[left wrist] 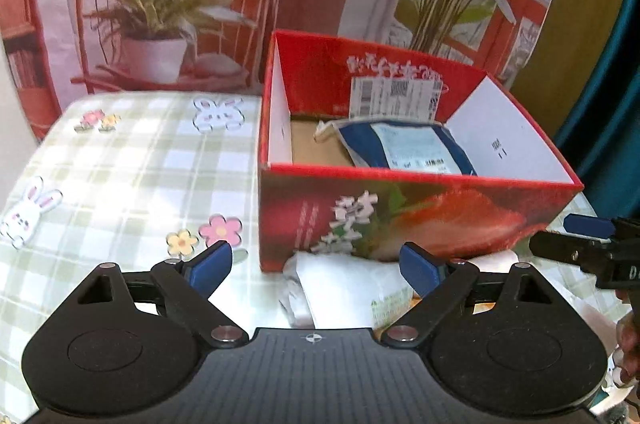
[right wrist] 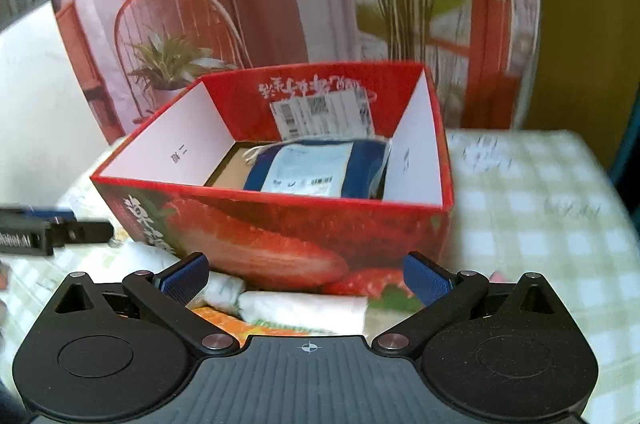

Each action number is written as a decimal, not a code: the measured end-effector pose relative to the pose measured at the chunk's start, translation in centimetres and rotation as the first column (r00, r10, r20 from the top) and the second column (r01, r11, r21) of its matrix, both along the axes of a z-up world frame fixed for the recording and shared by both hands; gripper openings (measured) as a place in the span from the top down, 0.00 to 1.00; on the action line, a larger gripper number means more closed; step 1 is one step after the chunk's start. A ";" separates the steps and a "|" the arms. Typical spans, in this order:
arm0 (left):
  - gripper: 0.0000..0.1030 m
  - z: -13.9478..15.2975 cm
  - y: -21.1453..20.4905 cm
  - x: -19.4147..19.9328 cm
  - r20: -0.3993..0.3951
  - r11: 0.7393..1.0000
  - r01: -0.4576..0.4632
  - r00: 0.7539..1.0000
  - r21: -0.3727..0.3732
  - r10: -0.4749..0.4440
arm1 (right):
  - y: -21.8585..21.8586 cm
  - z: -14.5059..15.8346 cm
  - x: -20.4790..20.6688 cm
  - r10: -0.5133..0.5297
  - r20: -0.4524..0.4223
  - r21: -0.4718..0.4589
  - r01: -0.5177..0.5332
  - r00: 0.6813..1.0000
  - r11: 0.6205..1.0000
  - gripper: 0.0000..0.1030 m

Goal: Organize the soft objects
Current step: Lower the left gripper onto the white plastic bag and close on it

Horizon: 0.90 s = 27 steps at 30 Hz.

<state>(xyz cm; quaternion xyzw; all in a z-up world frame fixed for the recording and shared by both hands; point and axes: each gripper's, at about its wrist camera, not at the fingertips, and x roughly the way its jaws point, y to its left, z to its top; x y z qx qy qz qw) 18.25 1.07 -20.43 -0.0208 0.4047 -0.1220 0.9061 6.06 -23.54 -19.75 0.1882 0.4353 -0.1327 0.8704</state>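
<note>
A red strawberry-print box (left wrist: 400,216) stands open on the table; it also shows in the right wrist view (right wrist: 280,224). A blue soft packet (left wrist: 408,148) lies inside it, seen too in the right wrist view (right wrist: 316,168). A white soft pack (left wrist: 344,288) lies on the table against the box's front, below my left gripper (left wrist: 316,268), which is open and empty. In the right wrist view white packs (right wrist: 304,308) and an orange one (right wrist: 224,320) lie under my right gripper (right wrist: 306,276), open and empty.
The table has a green checked cloth (left wrist: 120,176) with rabbit and flower prints. A printed backdrop (left wrist: 168,4) of a chair and plants stands behind. The right gripper's arm (left wrist: 580,248) reaches in at the right of the left wrist view.
</note>
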 end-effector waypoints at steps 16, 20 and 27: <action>0.31 -4.0 0.9 1.4 -0.147 0.992 -0.018 0.989 -0.126 -0.001 | -1.9 -3.5 -0.2 -0.015 -0.094 0.046 0.020 0.995 0.999 0.24; 0.39 -4.8 0.9 1.7 -0.176 0.987 -0.017 0.984 -0.160 -0.011 | -2.0 -4.4 -0.2 -0.015 -0.110 0.077 0.023 0.994 0.997 0.31; 0.47 -5.8 1.3 2.0 -0.206 0.976 -0.029 0.978 -0.214 -0.016 | -2.4 -5.5 -0.2 -0.005 -0.114 0.130 0.020 0.994 0.991 0.46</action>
